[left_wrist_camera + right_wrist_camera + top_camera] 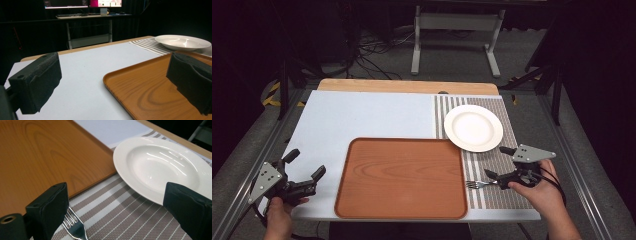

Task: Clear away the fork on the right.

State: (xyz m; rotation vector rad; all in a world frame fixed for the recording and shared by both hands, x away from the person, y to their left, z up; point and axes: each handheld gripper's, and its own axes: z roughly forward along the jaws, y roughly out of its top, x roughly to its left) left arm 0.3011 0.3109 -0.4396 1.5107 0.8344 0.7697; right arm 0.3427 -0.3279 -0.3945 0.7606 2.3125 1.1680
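A wooden tray (402, 177) lies at the table's front middle, with nothing on it. A white plate (473, 127) sits on a striped placemat (502, 192) at the right, touching the tray's far right corner. A metal fork (479, 184) lies on the placemat just right of the tray, tines toward the tray. My right gripper (498, 162) is open above the fork's handle end. In the right gripper view the fork's tines (73, 226) show beside the left jaw of that gripper (117, 195), with the plate (160, 162) ahead. My left gripper (306, 164) stands open left of the tray.
A pale blue mat (362, 117) covers the left and middle of the table. The wooden table edge (407, 86) runs along the back. A desk frame (457, 30) stands on the floor beyond. In the left gripper view, tray (155, 85) and plate (182, 41) lie ahead to the right.
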